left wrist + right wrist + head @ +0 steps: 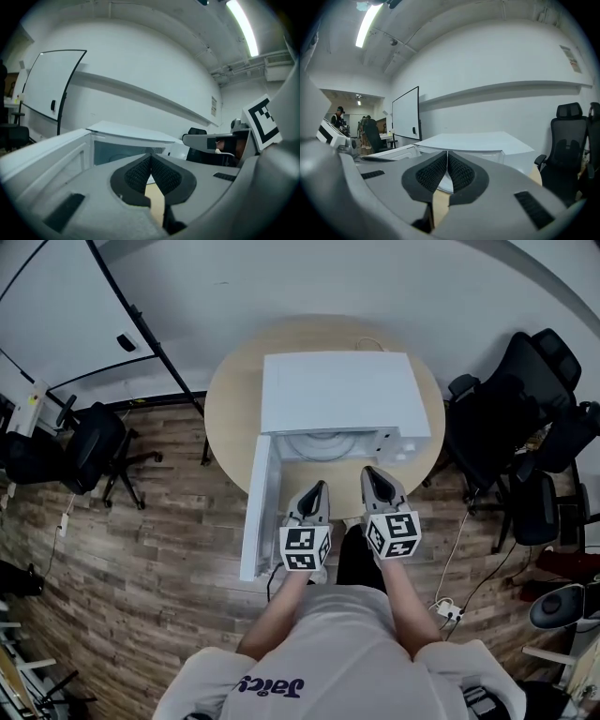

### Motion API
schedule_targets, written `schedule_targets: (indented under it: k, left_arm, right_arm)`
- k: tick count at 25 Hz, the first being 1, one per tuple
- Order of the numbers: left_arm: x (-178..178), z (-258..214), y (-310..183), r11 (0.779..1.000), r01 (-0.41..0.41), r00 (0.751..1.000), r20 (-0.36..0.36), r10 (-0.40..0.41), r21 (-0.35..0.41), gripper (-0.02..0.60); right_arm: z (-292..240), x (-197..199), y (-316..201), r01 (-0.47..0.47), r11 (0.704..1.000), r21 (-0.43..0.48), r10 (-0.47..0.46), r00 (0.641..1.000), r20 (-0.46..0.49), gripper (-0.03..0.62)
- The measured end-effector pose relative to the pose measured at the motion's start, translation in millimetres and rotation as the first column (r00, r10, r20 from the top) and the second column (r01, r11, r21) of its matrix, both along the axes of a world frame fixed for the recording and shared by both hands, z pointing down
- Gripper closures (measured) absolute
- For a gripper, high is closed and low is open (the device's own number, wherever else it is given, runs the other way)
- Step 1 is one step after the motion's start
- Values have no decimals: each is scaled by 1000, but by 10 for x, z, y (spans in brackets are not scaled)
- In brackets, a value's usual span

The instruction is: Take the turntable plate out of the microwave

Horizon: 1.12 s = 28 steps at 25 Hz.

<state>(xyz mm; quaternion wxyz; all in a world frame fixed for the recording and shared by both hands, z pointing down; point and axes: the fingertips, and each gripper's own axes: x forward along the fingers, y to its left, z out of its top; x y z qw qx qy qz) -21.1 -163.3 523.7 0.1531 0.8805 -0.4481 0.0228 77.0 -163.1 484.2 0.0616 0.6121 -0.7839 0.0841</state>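
Plate point(321, 445) lies inside open microwave point(337, 390) on counter point(230, 404), prob. glass, so heavy, stiff, slick, breakable: take near rim; left gripper point(318, 487) & right gripper point(371, 473) jaws closed, empty.

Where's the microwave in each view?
Head view: microwave top centre, on the table, door open to the left.
Left gripper view: lower left of centre.
Right gripper view: centre.
Shared landmark: whiteboard.
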Motion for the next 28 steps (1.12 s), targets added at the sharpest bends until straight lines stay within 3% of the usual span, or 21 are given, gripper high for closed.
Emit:
schedule_targets:
  k: [3,7,11,15,18,21,25,28]
  left_arm:
    - [0,199,-124,996,19,998,-58,-24,-87,568]
    - [40,511,-331,981,40,997,-58,-52,-191,566]
    - [41,841,-535,933,96,970,-178,-166,-347,566]
    - [61,1134,-728,899,124,956,-192,-222,-419,566]
    - [107,1409,-837,861,123,951,-189,-244,-493,563]
    - [157,1654,-911,817,103,946,-198,-257,-567,455]
    - [257,1875,-1010,765,38,898,-315,-309,-642,383]
    - [319,2002,-1105,728,-16,831,-414,-372,-686,359]
  right_arm:
    - [155,3,-80,32,999,-34,-32,999,-7,575]
    - [395,82,-188,42,996,-84,-41,999,10,574]
    - [579,143,-309,62,990,-128,-58,998,32,574]
    - [776,165,-419,87,982,-170,-76,995,68,574]
    - [987,158,-488,113,969,-220,-97,992,84,575]
    - [1144,140,-566,139,953,-268,-115,988,102,574]
    - [1235,132,-675,165,942,-293,-139,984,107,574]
    - [1299,168,-746,170,936,-309,-138,983,123,575]
